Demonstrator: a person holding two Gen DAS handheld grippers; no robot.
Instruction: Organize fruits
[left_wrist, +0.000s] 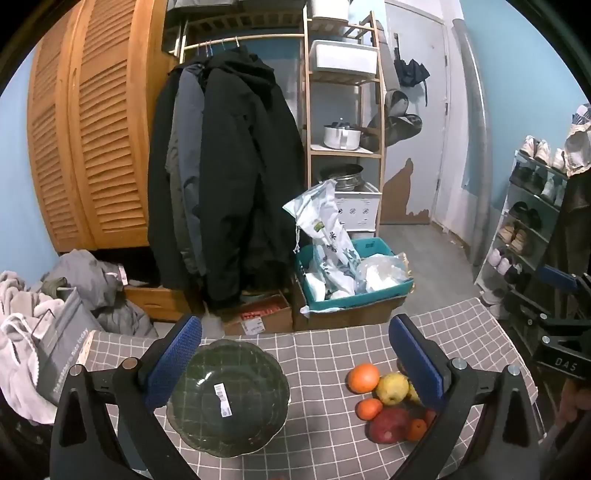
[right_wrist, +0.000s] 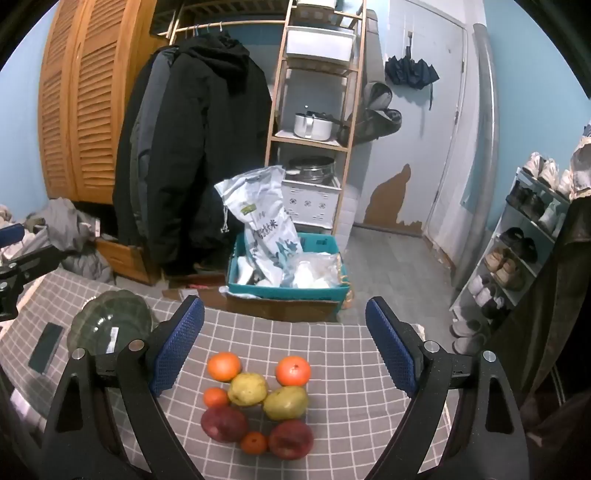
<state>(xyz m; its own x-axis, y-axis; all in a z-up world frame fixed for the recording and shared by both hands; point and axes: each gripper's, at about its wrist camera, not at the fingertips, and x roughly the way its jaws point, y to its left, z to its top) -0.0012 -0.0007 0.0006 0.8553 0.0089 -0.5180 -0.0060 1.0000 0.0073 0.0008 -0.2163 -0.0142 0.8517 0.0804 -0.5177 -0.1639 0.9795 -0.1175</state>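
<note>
A cluster of fruit lies on the grey checked tablecloth (right_wrist: 332, 369): two oranges (right_wrist: 293, 371), two yellow-green pears (right_wrist: 248, 388), two red apples (right_wrist: 224, 424) and small tangerines (right_wrist: 216, 397). My right gripper (right_wrist: 284, 347) hovers open over the fruit, touching none. A dark green glass bowl (left_wrist: 229, 398) with a white sticker stands left of the fruit. My left gripper (left_wrist: 295, 362) is open above the cloth, its left pad over the bowl's rim and its right pad hiding part of the fruit (left_wrist: 391, 387). The bowl (right_wrist: 110, 325) holds nothing.
A dark phone (right_wrist: 46, 347) lies left of the bowl. Beyond the table's far edge stand a teal crate (right_wrist: 288, 269) with bags on a cardboard box, hanging coats (left_wrist: 221, 166), a wooden shelf (left_wrist: 343, 110) and a shoe rack (right_wrist: 517, 251). Laundry is piled at the left.
</note>
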